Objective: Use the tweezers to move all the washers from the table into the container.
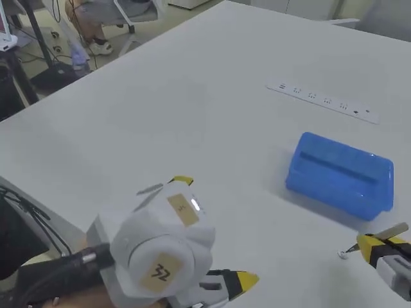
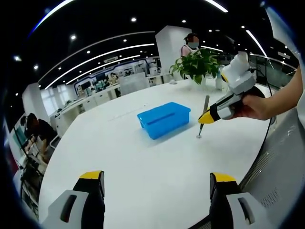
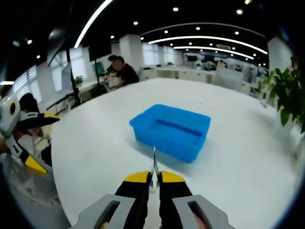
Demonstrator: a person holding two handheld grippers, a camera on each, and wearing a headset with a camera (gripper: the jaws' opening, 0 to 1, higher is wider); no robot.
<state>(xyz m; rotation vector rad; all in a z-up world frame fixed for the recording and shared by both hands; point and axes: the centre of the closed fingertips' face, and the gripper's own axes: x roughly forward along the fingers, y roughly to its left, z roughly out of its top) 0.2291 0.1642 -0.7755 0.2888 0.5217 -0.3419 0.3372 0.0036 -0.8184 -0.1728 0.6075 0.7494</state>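
A blue rectangular container (image 1: 340, 174) stands open on the white table (image 1: 192, 109), also seen in the left gripper view (image 2: 164, 119) and the right gripper view (image 3: 171, 129). My right gripper (image 3: 155, 177) is shut on thin metal tweezers (image 3: 154, 160). In the head view it sits at the lower right (image 1: 376, 242), in front of the container. The tweezers' tip (image 2: 200, 130) points down at a small washer (image 2: 198, 137) on the table (image 1: 343, 255). My left gripper (image 2: 156, 179) is open, holds nothing and hovers near the table's front edge (image 1: 215, 230).
A white power strip (image 1: 324, 101) lies behind the container. A potted plant (image 2: 198, 64) stands at the table's far end. Chairs and cables (image 1: 58, 38) stand on the floor beyond the left edge. People sit at distant desks.
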